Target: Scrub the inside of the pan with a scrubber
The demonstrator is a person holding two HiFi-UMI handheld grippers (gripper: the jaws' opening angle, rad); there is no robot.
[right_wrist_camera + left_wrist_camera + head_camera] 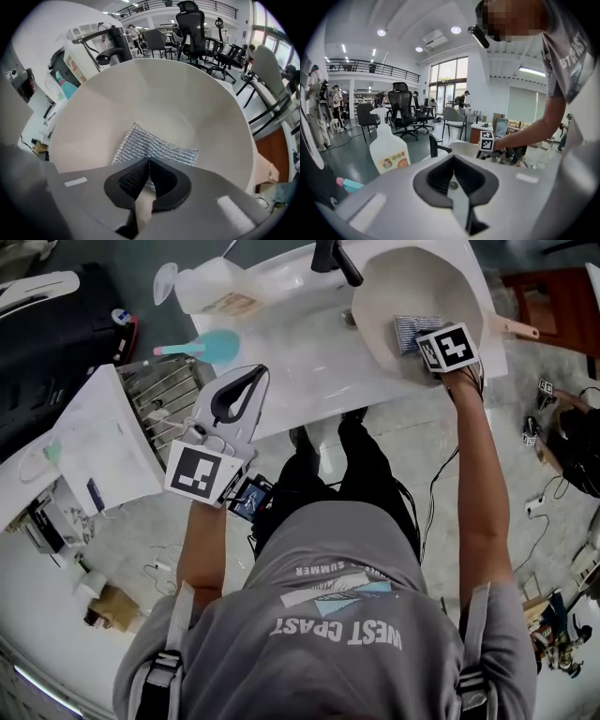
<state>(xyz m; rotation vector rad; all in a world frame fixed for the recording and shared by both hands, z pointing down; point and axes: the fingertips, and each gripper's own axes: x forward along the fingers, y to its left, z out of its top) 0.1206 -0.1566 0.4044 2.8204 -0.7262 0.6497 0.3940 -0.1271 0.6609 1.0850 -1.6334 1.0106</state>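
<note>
A cream-white pan (412, 277) lies tilted in the sink, its wooden handle (517, 329) pointing right. Inside it, my right gripper (424, 339) is shut on a grey woven scrubber (411, 330). In the right gripper view the scrubber (159, 146) lies flat against the pan's inner wall (187, 98), with the right gripper's (149, 161) jaws pinching its near edge. My left gripper (258, 373) hangs back over the counter's front edge, well left of the pan. In the left gripper view the left gripper (453, 158) is shut with nothing in it.
A black faucet (336, 259) rises behind the pan. A white soap bottle (211, 285) and a teal brush (202, 346) lie on the counter at left. A metal dish rack (164, 395) stands left of my left gripper. Cables trail on the floor below.
</note>
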